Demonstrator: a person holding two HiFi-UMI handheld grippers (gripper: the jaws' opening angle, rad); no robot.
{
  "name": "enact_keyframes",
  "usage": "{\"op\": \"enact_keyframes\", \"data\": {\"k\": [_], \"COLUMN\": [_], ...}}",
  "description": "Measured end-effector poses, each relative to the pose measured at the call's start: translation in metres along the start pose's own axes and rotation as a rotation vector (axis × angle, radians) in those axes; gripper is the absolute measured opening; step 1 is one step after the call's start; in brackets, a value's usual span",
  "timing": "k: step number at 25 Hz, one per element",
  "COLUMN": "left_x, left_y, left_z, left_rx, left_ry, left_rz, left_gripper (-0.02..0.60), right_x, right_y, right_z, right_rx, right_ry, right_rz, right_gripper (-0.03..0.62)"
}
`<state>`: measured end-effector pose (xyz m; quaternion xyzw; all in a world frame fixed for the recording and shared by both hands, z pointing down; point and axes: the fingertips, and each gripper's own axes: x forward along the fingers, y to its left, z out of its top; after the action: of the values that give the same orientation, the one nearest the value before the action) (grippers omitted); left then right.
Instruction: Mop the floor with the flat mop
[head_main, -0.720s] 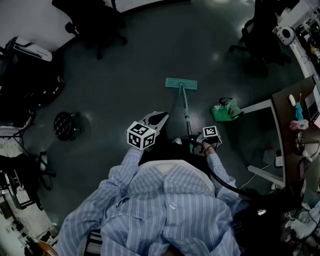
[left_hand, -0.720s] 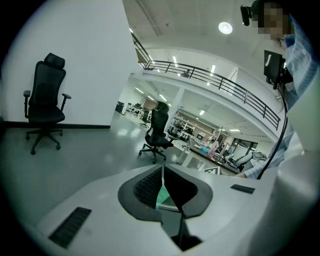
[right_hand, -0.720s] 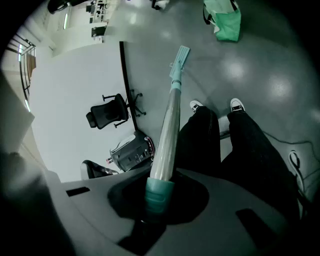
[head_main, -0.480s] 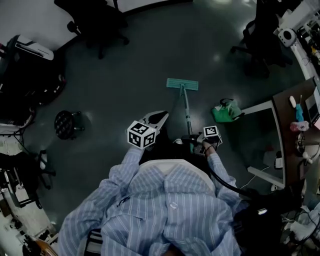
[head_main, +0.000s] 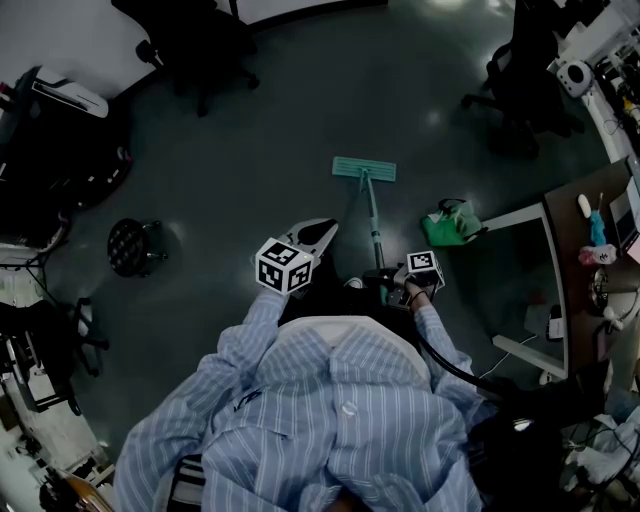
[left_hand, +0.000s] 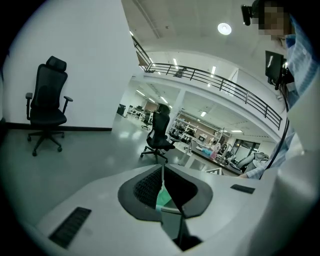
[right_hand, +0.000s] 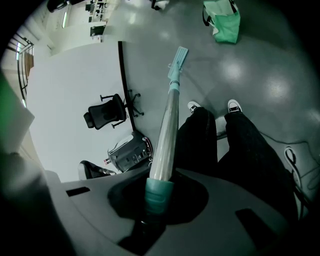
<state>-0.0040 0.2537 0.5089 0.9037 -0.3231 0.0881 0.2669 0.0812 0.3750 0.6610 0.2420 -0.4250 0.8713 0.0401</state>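
The flat mop lies ahead of me with its teal head (head_main: 364, 168) flat on the dark floor and its pale handle (head_main: 373, 222) running back towards my body. My right gripper (head_main: 395, 285) is shut on the handle's teal grip end (right_hand: 159, 194). In the right gripper view the handle (right_hand: 167, 132) slants away to the mop head (right_hand: 179, 57). My left gripper (head_main: 322, 230) hovers left of the handle, apart from it. Its jaws (left_hand: 163, 172) meet at the tips and hold nothing.
A green bag (head_main: 450, 221) sits on the floor right of the mop. Black office chairs stand at the back left (head_main: 195, 45) and back right (head_main: 520, 80). A round black stool (head_main: 130, 250) is at the left, a desk (head_main: 590, 260) at the right. My shoes (right_hand: 194, 106) are near the handle.
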Motion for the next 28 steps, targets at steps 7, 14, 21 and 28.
{"op": "enact_keyframes", "data": {"k": [7,14,21,28], "left_x": [0.003,0.007,0.047,0.103], "left_y": [0.002,0.023,0.060,0.116], "left_z": [0.015,0.036,0.041,0.064], "left_rx": [0.032,0.015,0.022,0.022], "left_ry": [-0.041,-0.080,-0.010,0.067], "left_rz": [0.026,0.071,0.056,0.044], "left_gripper": [0.014,0.014,0.014,0.014], "right_x": [-0.007,-0.012,-0.010,-0.005], "right_y": [0.006,0.024,0.034,0.070], "right_z": [0.004,0.011,0.046,0.090], "right_rx": [0.015,0.005,-0.031,-0.034], "right_ry": [0.000,0.028,0.037,0.035], "right_rz": [0.000,0.036,-0.020,-0.076], "right_gripper": [0.040,0.041,0.040,0.040]}}
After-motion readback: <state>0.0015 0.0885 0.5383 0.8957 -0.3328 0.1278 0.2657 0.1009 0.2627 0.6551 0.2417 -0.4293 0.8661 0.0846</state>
